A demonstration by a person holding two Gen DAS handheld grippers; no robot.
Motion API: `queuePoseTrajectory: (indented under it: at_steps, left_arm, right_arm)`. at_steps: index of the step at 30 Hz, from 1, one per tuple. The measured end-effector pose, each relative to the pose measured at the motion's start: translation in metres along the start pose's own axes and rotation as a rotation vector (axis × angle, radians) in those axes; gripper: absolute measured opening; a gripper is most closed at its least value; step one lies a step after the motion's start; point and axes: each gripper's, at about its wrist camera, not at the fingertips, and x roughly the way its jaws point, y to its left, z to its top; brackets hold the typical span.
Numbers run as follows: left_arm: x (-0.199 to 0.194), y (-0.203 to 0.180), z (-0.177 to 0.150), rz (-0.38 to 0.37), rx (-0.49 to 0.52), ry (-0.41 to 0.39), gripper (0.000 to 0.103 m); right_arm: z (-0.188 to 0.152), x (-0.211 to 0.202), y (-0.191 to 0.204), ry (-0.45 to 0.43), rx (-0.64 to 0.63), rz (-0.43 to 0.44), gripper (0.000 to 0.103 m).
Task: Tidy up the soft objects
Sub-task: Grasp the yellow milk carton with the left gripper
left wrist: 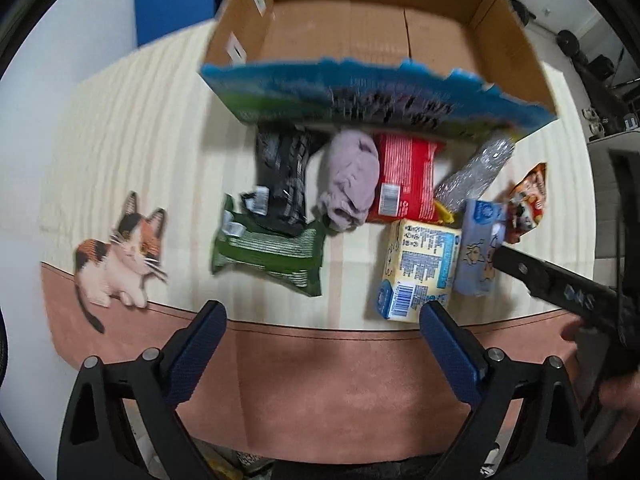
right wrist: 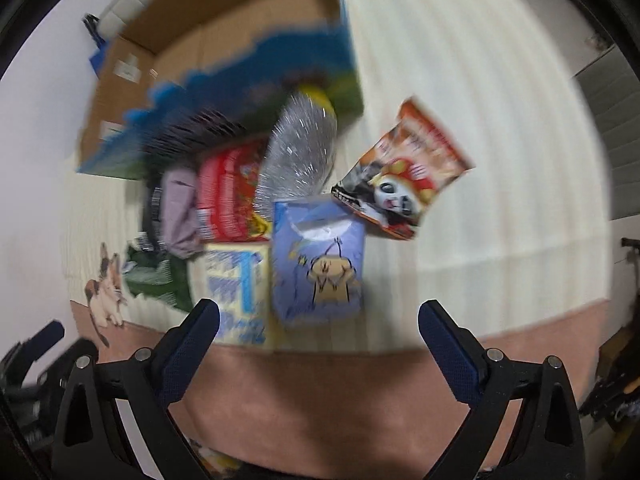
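Soft items lie in a cluster on the mat in front of an open cardboard box: a lilac rolled cloth, a black pack, a green wipes pack, a red pack, a silver crinkled bag, a yellow carton, a lilac tissue pack and an orange panda snack bag. My left gripper is open and empty, near the mat's front edge. My right gripper is open and empty, just before the lilac tissue pack.
The box has a blue and green printed front wall and looks empty inside. A cat picture is printed on the cream mat. The right gripper's body reaches in from the right in the left wrist view.
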Motion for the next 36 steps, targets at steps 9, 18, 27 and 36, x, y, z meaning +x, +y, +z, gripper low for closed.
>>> queuePoseTrajectory:
  at_steps: [9,18,27,36]
  left_arm:
    - [0.032,-0.009,0.008,-0.007,-0.016,0.068,0.099]
    - [0.064,-0.062,0.009,-0.033,0.066,0.131,0.099]
    - [0.115,-0.093,0.02,-0.027,0.083,0.2,0.063]
    - [0.128,-0.08,0.019,-0.061,0.012,0.164,0.062]
  right_arm:
    - [0.009,0.056,-0.004,0.122,0.021,0.047,0.063]
    - [-0.037,0.019,-0.05,0.138,0.006,-0.199,0.056]
    - [-0.027,-0.012,-0.055,0.031,0.025,-0.111,0.073]
    - [0.052,0.027,-0.063,0.047,-0.047,-0.143,0.067]
